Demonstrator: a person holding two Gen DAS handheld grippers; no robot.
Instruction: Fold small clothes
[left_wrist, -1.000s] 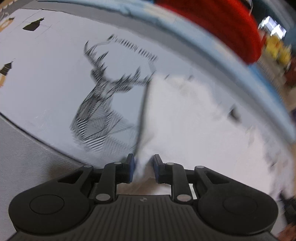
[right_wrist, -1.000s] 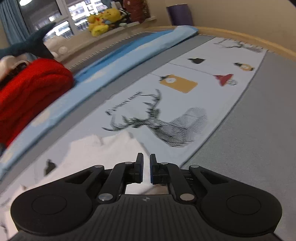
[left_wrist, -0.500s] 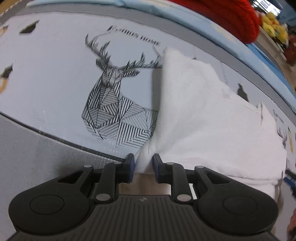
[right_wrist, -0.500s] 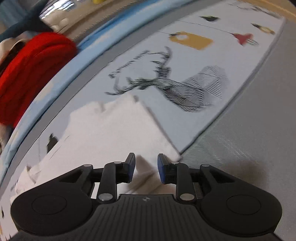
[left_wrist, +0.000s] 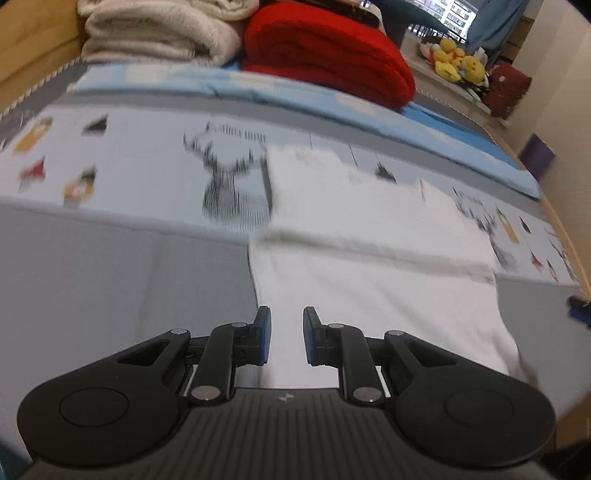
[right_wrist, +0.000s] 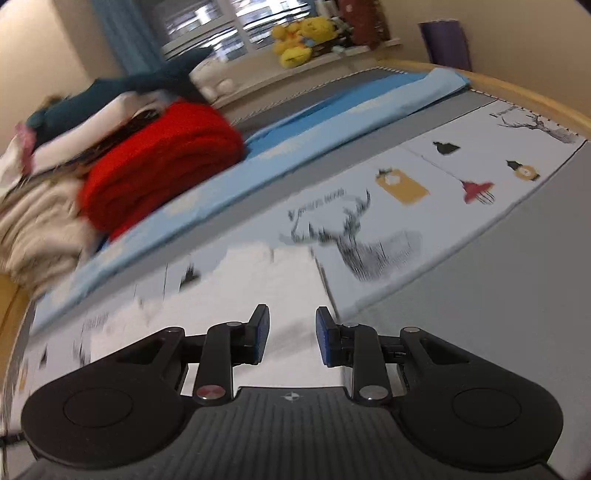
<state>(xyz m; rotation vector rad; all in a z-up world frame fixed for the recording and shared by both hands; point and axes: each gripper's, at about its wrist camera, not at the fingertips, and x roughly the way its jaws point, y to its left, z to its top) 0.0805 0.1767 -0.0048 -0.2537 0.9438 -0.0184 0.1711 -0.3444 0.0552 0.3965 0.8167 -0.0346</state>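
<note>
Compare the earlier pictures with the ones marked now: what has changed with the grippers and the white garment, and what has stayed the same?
The right gripper, shut a second ago, has just opened. Both it and the left gripper have pulled back and up from the white garment, which now lies folded, with nothing pinched. The red blanket and deer-print mat stayed put.

Home bedroom: bed (left_wrist: 92, 288) with deer-print sheet (right_wrist: 436, 206), folded blankets (left_wrist: 325, 48) stacked at its edge, plush toys (right_wrist: 299, 40) on windowsill, curtain (right_wrist: 118, 37).
</note>
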